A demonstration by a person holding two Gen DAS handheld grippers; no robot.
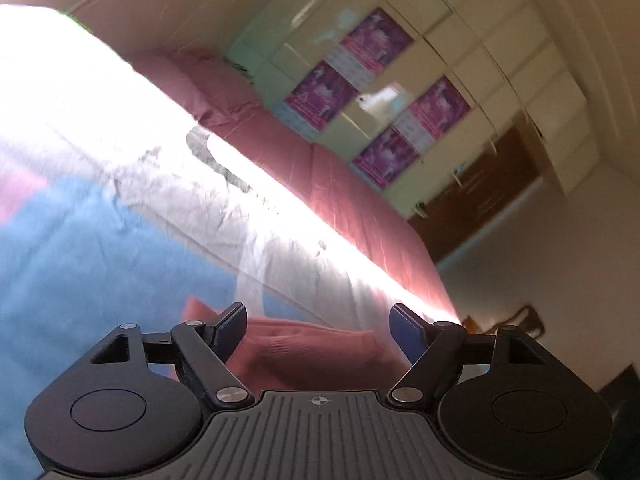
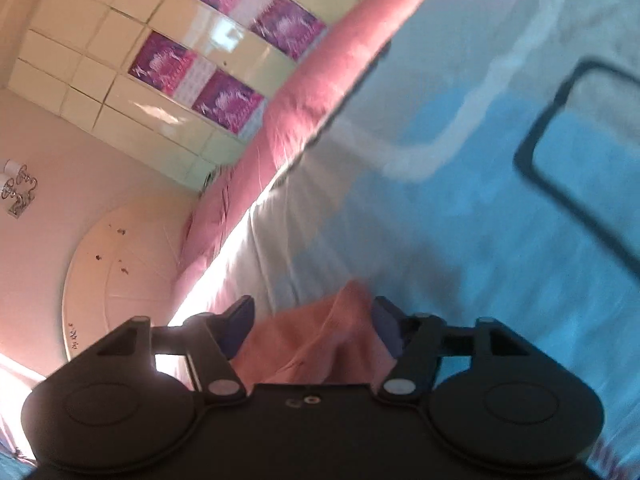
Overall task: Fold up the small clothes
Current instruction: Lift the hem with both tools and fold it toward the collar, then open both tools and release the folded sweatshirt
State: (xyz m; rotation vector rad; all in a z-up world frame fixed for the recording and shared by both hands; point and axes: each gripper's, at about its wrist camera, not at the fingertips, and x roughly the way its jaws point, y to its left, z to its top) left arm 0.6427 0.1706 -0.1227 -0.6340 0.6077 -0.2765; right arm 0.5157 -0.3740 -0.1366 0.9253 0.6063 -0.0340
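A small pink garment lies on a blue and white bedsheet (image 1: 80, 256). In the left wrist view the pink garment (image 1: 312, 344) bunches between and just ahead of the fingers of my left gripper (image 1: 318, 324), whose jaws stand wide apart. In the right wrist view the same pink cloth (image 2: 320, 340) rises in a fold between the fingers of my right gripper (image 2: 314, 322), which are also apart, with the cloth touching the right finger. Both views are tilted and blurred.
A pink bedspread (image 1: 352, 200) with a pillow (image 1: 192, 84) runs along the bed's far side. Behind it stand pale cabinet doors with purple posters (image 1: 376, 40). A brown wooden door (image 1: 480, 196) is further off. A dark rectangle print (image 2: 576, 152) marks the sheet.
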